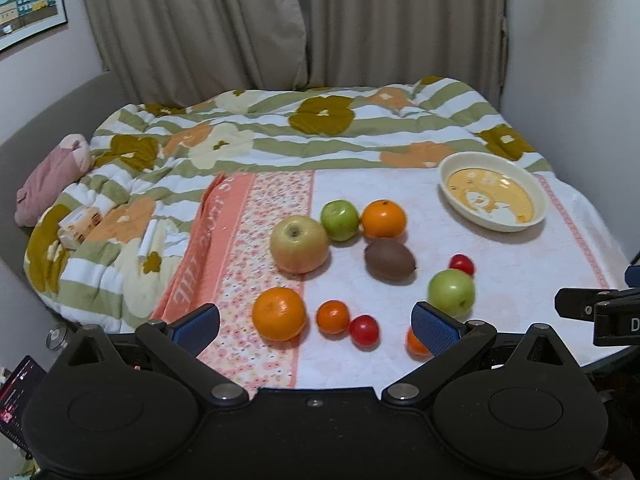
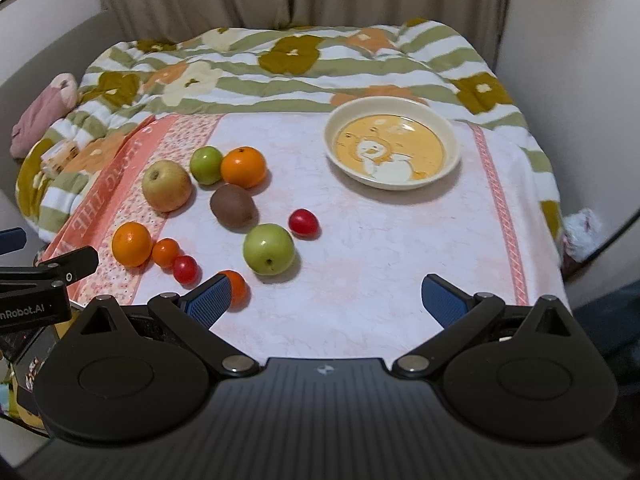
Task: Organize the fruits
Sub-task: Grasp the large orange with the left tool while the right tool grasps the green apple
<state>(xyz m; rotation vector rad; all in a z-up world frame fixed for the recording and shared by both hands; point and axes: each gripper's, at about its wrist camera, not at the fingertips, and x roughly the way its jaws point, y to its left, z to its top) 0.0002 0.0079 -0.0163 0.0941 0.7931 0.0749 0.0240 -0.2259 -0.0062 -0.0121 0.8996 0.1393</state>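
Several fruits lie loose on a pink towel: a yellow apple (image 1: pixel 299 244), two green apples (image 1: pixel 340 220) (image 2: pixel 269 248), two oranges (image 1: pixel 383 219) (image 1: pixel 279 313), a kiwi (image 2: pixel 233 207), small tangerines (image 1: pixel 333 317) (image 2: pixel 236 287) and two red cherry tomatoes (image 2: pixel 304 222) (image 1: pixel 364 330). A cream bowl (image 2: pixel 450 142) with a yellow cartoon inside stands empty at the far right. My left gripper (image 1: pixel 316 326) hovers open near the front fruits, holding nothing. My right gripper (image 2: pixel 326 300) is open over bare towel, its left finger hiding part of a tangerine.
The towel (image 2: pixel 380 240) lies on a bed with a striped floral quilt (image 1: pixel 280 128). A pink cushion (image 1: pixel 52 180) and a small box (image 1: pixel 80 224) sit at the left. Curtains and walls close in behind, and the bed's edge drops off at the right.
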